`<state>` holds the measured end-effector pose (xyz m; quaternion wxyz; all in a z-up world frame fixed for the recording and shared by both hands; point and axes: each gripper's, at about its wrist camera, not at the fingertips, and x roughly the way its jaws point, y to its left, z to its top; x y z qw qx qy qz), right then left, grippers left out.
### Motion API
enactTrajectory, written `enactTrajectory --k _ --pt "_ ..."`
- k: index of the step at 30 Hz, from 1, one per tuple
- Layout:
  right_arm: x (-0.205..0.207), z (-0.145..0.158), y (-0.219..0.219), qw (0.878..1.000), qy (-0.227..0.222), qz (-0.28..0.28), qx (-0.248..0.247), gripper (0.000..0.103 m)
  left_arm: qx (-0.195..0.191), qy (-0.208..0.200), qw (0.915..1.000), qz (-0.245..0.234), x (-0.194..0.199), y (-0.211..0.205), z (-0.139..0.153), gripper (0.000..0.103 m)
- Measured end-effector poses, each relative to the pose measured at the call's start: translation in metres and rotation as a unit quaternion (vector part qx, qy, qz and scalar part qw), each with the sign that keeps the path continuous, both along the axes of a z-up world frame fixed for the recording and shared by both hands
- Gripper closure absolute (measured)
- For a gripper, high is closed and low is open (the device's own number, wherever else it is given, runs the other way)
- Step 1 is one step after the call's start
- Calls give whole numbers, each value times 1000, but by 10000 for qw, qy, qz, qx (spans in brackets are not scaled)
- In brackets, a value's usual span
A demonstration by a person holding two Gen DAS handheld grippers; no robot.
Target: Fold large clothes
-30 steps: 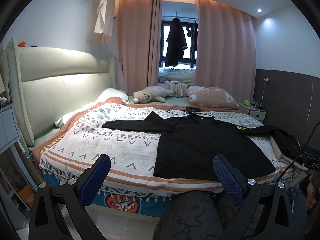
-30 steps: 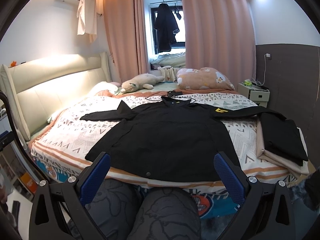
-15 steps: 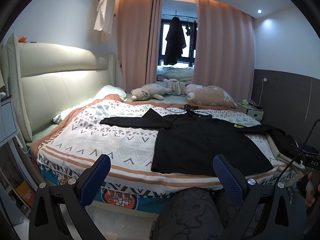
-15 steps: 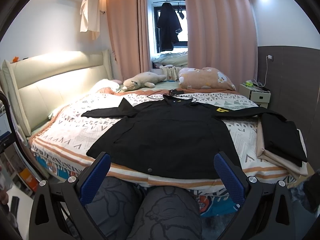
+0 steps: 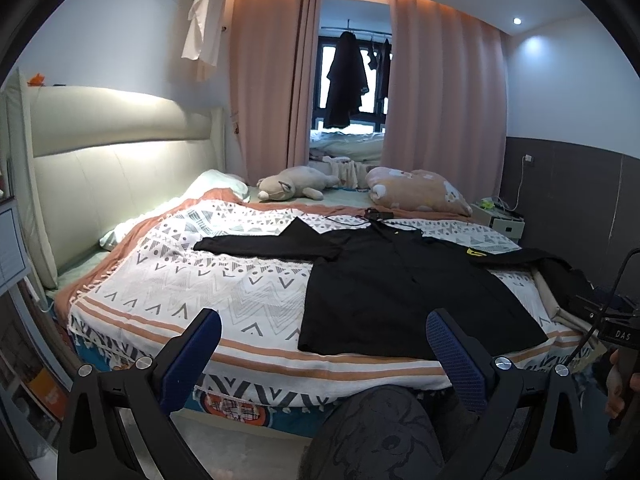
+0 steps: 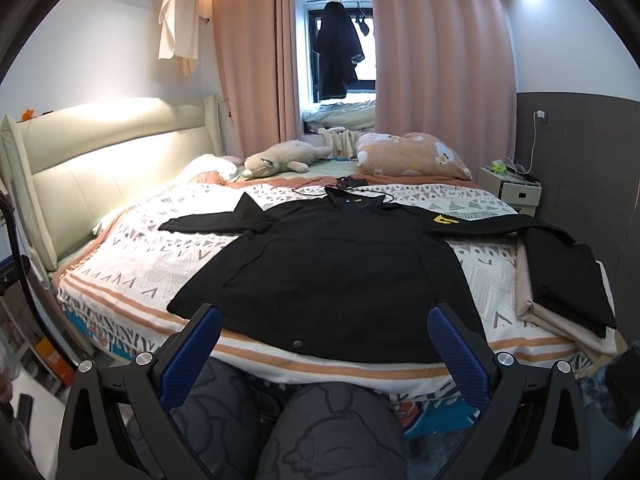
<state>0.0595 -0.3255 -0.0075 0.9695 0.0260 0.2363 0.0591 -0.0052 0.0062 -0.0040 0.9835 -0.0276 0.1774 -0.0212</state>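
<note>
The black jacket point(image 6: 340, 272) lies spread flat on the patterned bedspread point(image 5: 200, 280), collar toward the pillows at 12 o'clock, hem along the near edge of the bed. Its sleeves run out to either side: one reaches toward 10 o'clock across bare bedspread, the other, with a yellow patch point(image 6: 446, 221) near the shoulder, stretches toward 2 o'clock and ends just beside a stack of folded clothes point(image 6: 568, 276) at the bed's 3 o'clock edge.

From where I'm driving, both tools are empty. The left gripper point(image 5: 322, 340) has its jaws spread wide and hangs short of the bed, its view centred over bare bedspread with the jacket off to 1 o'clock. The right gripper point(image 6: 324, 336) is equally wide apart and looks straight up the jacket's midline, the hem with its snap button point(image 6: 297, 344) just beyond the fingertips. Neither touches cloth.

I judge we are at the very start: the garment is laid out and smoothed, no fold made yet. The next move, as I see it, calls for reaching in and pinching a sleeve, probably the one at 10 o'clock with the left tool, and carrying it across the body. The right sleeve needs care, since its cuff lies close to the folded stack and I would not want to drag that along. A dark cable point(image 6: 320, 190) near the collar at 12 o'clock should stay out of the fold.
</note>
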Motion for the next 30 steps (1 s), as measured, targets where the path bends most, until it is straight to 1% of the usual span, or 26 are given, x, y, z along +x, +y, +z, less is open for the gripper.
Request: enactTrajectory --k 9,16,20,22,25,28,30 --pt "11 -6 0 9998 132 20 129 0 123 -10 9999 -76 12 -4 6 1" --pt "27 -2 5 9997 163 63 154 0 58 40 10000 4 28 7 9 1" --pt "43 0 8 9995 217 86 211 0 36 48 10000 69 40 13 12 1" --pt "54 0 9 9993 302 65 219 0 -4 138 9998 136 51 19 13 1" --pt "76 2 8 9978 565 127 317 0 -105 270 9994 202 70 28 16 1" --pt "101 4 10 9974 666 182 210 0 -167 300 9989 324 92 37 15 1" --pt "115 1 11 9968 743 239 142 0 -274 454 9979 371 111 43 10 1"
